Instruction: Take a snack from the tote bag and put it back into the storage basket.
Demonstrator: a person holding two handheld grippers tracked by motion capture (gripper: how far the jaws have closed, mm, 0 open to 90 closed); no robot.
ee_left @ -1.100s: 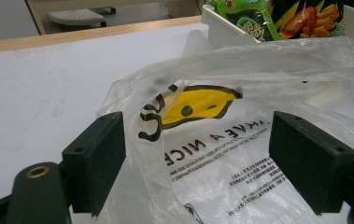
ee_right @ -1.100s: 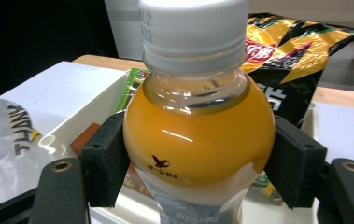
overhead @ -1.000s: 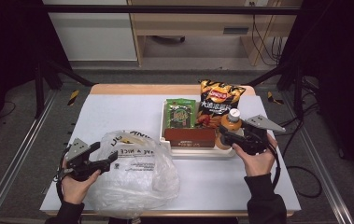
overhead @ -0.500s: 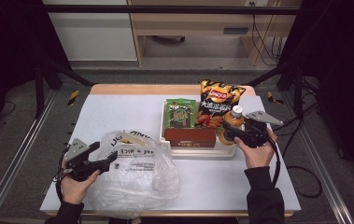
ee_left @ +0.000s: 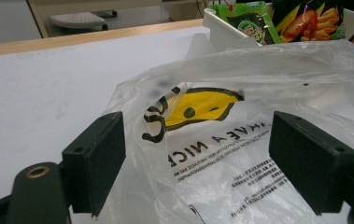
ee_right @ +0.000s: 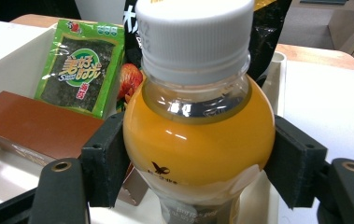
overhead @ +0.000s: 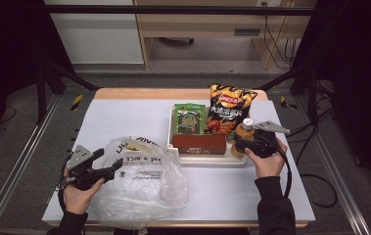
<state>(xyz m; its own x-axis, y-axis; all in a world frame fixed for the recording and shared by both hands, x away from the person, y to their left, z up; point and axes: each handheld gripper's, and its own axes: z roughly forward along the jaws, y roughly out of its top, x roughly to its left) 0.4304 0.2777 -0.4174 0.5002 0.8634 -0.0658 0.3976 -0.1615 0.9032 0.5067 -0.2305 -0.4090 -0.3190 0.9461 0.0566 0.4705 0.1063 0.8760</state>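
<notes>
The bottle's [ee_right: 198, 140] base is cut off below the right gripper [ee_right: 198, 163] clamping it, while the left gripper [ee_left: 212, 158] gapes wide around the bag [ee_left: 240, 154].

Between the right gripper's [ee_right: 198, 172] black jaws: orange bottle [ee_right: 198, 140], white cap. Beyond it: green packet [ee_right: 79, 70], brown box [ee_right: 30, 123]. Between the left gripper's [ee_left: 212, 161] jaws: clear bag [ee_left: 240, 154], yellow-black print.

One bag [overhead: 139, 188], one tray [overhead: 207, 159], one bottle [overhead: 242, 134], two packets [overhead: 189, 118], one box [overhead: 198, 143].

Bare table [overhead: 124, 117] left of tray [overhead: 212, 160], chip bag [overhead: 229, 110] walling bottle [overhead: 243, 134], plastic bag [overhead: 141, 183] crowding front.
</notes>
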